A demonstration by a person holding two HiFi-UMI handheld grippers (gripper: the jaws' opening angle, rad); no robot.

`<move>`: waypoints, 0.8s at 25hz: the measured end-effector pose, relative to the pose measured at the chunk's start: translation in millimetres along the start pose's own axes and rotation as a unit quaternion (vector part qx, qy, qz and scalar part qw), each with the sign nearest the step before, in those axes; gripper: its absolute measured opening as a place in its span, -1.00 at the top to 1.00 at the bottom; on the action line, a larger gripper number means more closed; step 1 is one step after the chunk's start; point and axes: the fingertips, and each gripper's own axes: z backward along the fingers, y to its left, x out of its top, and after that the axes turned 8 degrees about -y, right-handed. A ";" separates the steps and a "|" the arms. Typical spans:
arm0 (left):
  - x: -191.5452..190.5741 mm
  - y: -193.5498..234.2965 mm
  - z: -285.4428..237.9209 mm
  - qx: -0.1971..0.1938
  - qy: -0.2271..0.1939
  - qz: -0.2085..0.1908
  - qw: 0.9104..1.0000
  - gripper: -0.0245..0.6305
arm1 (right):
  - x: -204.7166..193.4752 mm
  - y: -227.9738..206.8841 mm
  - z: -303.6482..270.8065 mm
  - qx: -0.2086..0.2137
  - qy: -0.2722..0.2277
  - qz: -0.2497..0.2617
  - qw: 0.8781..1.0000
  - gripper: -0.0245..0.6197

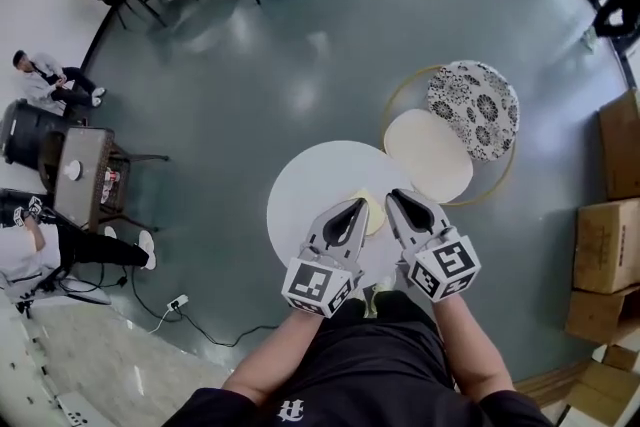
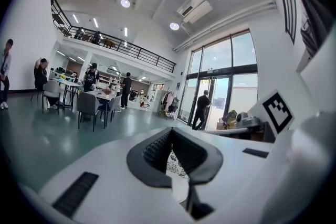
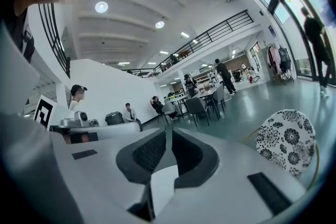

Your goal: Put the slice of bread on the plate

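I am looking down on a round white table (image 1: pixel 300 195), with both grippers held high over its near side. Between them shows a pale yellowish piece (image 1: pixel 373 213), mostly hidden; I cannot tell whether it is the bread or the plate. My left gripper (image 1: pixel 357 206) is shut, its ribbed pads meeting at the tips (image 2: pixel 169 131) with nothing in them. My right gripper (image 1: pixel 394 198) points about level into the room. A slim gap stays between the right gripper's (image 3: pixel 168 132) pads, and nothing is in it.
Right of the table stands a chair with a cream seat (image 1: pixel 428 153) and a black-and-white patterned back (image 1: pixel 473 110) (image 3: pixel 286 139). Cardboard boxes (image 1: pixel 608 245) line the right wall. People sit at a small table (image 1: pixel 85 170) on the left. A cable and socket strip (image 1: pixel 178 302) lie on the floor.
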 end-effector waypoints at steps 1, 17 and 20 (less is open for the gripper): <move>5.1 -3.0 -0.7 -0.001 -0.003 -0.002 1.000 0.91 | 7.2 2.1 0.9 0.002 -0.003 0.005 1.000 0.80; 84.4 -39.3 1.4 -0.021 -0.068 -0.035 0.997 0.91 | 88.6 42.0 13.0 0.031 -0.051 0.064 0.996 0.90; 92.4 -41.7 4.5 -0.021 -0.076 -0.038 0.996 0.91 | 98.3 46.0 15.3 0.032 -0.059 0.073 0.995 0.90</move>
